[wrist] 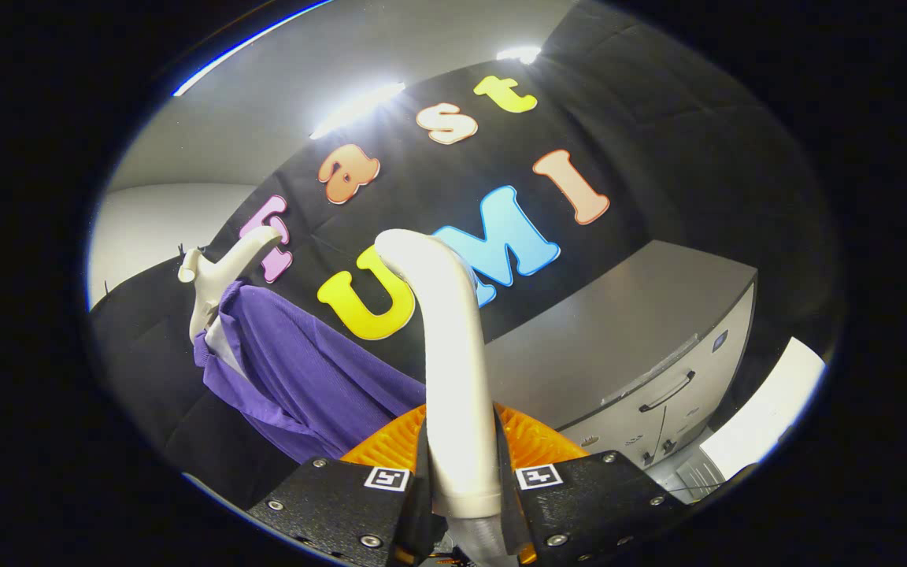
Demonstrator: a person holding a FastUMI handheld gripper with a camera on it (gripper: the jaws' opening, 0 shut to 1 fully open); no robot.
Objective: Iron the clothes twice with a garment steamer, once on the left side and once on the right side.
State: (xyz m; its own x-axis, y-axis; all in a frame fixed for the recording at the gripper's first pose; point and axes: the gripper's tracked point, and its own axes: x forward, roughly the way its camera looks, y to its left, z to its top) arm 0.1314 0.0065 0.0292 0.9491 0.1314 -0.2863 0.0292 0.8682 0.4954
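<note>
The tool (460, 480) squeezed the white steamer handle (446, 346) between both fingers — the purple shirt (296, 378) hung just to its left, on a white hanger (217, 276).

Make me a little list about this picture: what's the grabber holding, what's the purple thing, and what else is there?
gripper: shut on the white curved plastic steamer handle, which rises between the fingers
garment: purple shirt hanging on a white hanger, beside the steamer handle
furniture: grey cabinet with a dark handle, on the handle's other side
contact: steamer handle not yet touching the shirt
</note>
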